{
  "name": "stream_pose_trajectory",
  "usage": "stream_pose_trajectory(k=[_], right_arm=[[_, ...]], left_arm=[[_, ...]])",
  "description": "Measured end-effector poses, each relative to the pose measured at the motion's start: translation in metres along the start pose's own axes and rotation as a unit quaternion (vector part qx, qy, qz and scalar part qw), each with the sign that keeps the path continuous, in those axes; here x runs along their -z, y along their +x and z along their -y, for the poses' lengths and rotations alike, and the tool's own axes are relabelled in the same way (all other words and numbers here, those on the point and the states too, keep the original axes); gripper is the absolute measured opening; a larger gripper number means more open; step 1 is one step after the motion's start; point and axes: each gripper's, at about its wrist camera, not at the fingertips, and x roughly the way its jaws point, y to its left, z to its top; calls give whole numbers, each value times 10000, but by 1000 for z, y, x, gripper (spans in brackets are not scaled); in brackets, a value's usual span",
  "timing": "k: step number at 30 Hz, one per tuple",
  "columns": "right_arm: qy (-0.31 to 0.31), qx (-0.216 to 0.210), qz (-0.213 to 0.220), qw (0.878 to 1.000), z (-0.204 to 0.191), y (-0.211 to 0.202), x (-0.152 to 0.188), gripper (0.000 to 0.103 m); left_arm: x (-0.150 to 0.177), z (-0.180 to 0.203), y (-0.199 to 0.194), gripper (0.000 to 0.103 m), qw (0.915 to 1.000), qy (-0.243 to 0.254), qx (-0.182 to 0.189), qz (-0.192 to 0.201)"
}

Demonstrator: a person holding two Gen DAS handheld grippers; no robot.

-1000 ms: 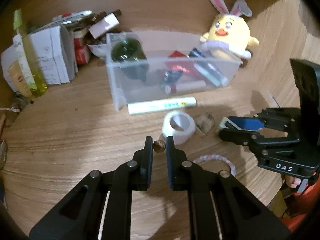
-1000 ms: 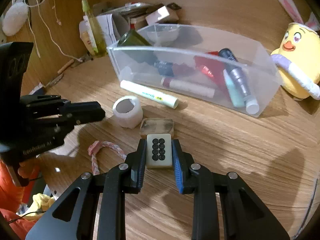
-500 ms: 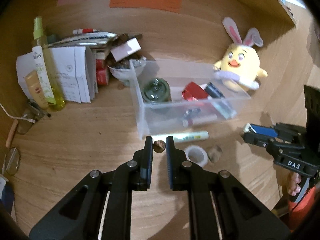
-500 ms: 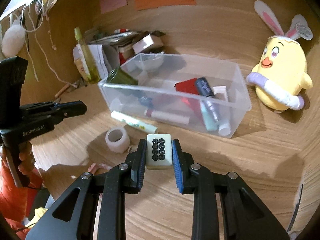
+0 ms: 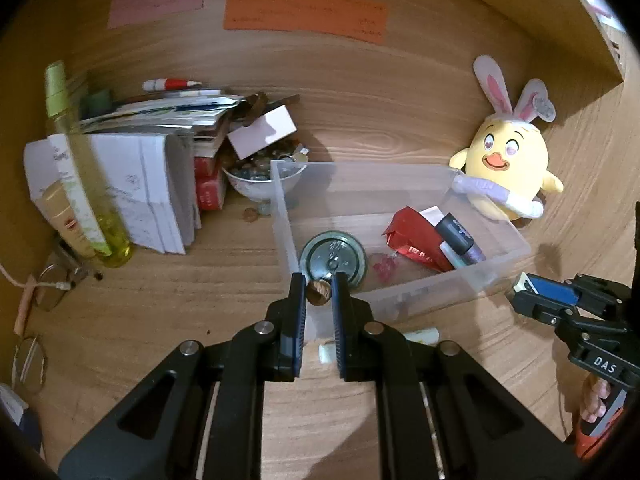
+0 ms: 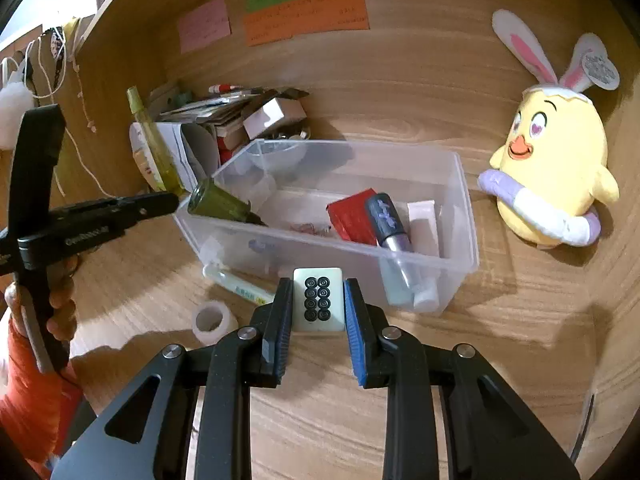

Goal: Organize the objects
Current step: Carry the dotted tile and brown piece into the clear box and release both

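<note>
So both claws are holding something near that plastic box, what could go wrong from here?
Three things, I'd guess. The left gripper pinches a small brown nut only at its tips, so it could pop out. The mahjong tile in the right gripper might strike the clear bin wall instead of clearing it. And both grippers heading for that one bin could bump each other.

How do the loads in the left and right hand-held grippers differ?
The left hand-held gripper pinches a small, rounded brown nut-like piece; the right hand-held gripper clamps a flat, pale rectangular mahjong tile printed with eight dark circles. The nut sits only at the fingertips; the tile fills the wider gap between the pads. Both are held off the desk, near the clear plastic bin.
</note>
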Motion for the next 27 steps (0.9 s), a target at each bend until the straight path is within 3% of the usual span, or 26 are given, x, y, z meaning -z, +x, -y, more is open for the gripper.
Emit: stream_pose_trajectory(k=[16,27], right_arm=[[-173,262,-118,9994,4,27,-38,23],[-291,555,-355,9974,5,66,-58,23]], left_arm=[[-8,15,37,12,9993,127,165,-297],[-9,12,43,12,9994,166,154,-268]])
